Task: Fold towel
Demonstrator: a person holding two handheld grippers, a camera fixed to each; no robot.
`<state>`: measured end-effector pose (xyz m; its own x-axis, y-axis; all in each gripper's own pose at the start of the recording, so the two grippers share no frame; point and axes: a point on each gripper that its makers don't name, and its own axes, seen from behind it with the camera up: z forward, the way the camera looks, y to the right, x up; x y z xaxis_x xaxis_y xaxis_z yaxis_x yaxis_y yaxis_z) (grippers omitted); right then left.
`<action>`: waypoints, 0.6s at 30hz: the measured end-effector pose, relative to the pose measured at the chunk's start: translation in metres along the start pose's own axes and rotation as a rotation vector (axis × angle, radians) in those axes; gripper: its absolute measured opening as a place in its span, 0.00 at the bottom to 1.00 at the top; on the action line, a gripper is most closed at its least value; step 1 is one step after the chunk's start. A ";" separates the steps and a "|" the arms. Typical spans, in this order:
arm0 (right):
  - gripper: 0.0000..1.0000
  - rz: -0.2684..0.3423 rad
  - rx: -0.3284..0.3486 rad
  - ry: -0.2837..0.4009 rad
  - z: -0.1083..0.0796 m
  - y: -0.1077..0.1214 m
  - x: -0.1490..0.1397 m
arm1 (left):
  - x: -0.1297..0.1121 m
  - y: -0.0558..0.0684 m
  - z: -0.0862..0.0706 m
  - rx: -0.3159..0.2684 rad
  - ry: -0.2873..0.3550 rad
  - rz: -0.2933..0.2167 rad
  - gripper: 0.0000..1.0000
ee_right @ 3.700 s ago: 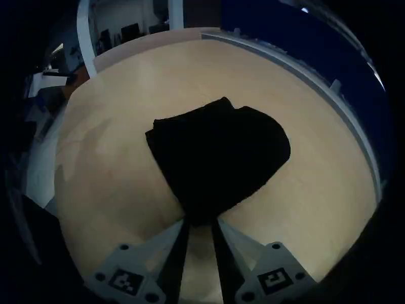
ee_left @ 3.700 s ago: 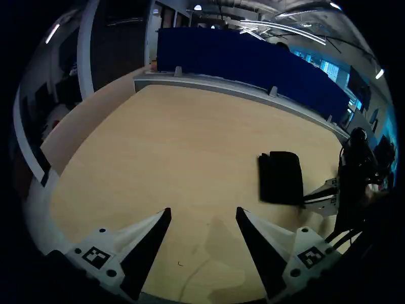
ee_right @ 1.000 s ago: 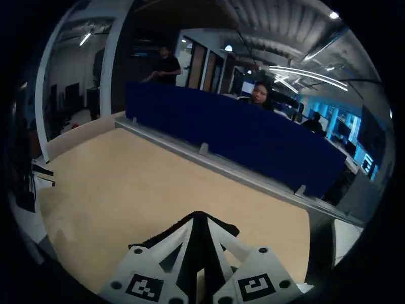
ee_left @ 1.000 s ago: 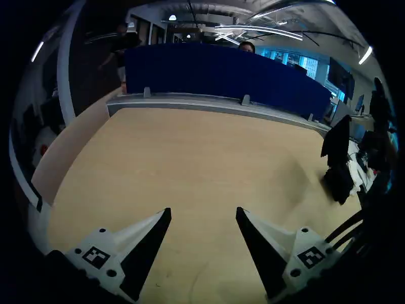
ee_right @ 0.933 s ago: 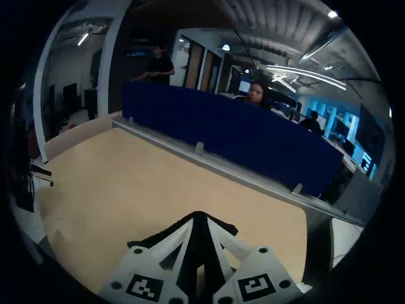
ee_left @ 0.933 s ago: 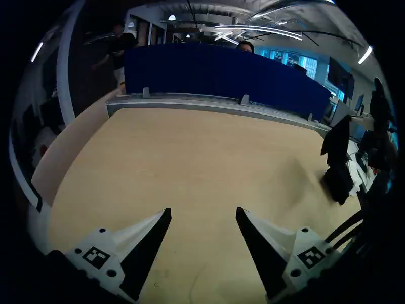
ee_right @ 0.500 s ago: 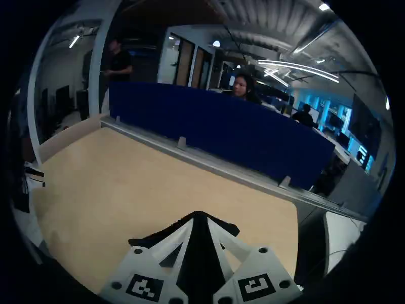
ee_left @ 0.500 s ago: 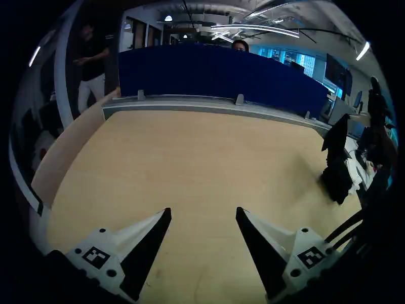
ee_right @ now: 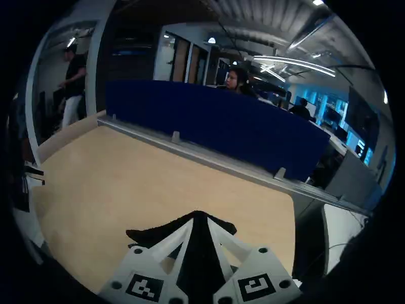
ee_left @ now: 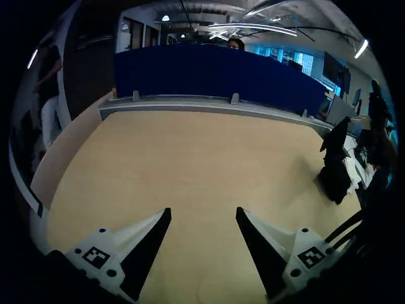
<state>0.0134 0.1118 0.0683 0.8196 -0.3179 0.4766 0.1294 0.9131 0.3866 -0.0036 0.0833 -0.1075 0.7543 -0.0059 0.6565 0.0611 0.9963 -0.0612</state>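
Note:
The black towel point(ee_left: 334, 172) hangs lifted above the right edge of the light wooden table point(ee_left: 192, 152), its top corner pulled up and the rest bunched below. In the right gripper view, my right gripper point(ee_right: 200, 219) is shut on the towel point(ee_right: 198, 253), whose dark cloth fills the gap between the fingers and spills out to the left. My left gripper point(ee_left: 202, 210) stands open low over the near part of the table, with nothing between its fingers and well to the left of the towel.
A blue partition point(ee_left: 212, 71) on a grey rail point(ee_left: 202, 106) borders the table's far side. One person sits behind it point(ee_right: 235, 81) and another stands at the far left point(ee_right: 73, 86). The table's left edge point(ee_left: 55, 152) curves toward me.
The towel lay on the table 3.7 s ago and now hangs from my raised right gripper. Over the last second both views shifted slightly; the standing person walked left.

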 end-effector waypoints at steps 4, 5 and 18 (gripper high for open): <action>0.04 0.008 -0.009 -0.015 -0.011 0.006 -0.017 | 0.002 0.006 0.001 -0.008 0.001 0.004 0.95; 0.04 0.012 -0.012 -0.019 -0.014 0.008 -0.022 | 0.003 0.008 0.001 -0.010 0.001 0.005 0.95; 0.04 0.084 -0.070 -0.118 -0.055 0.031 -0.117 | 0.002 0.023 0.006 -0.026 -0.008 0.026 0.95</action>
<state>-0.0478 0.1914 -0.0187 0.7582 -0.2637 0.5964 0.1053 0.9521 0.2871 -0.0051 0.1068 -0.1033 0.7505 0.0209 0.6605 0.0584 0.9935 -0.0978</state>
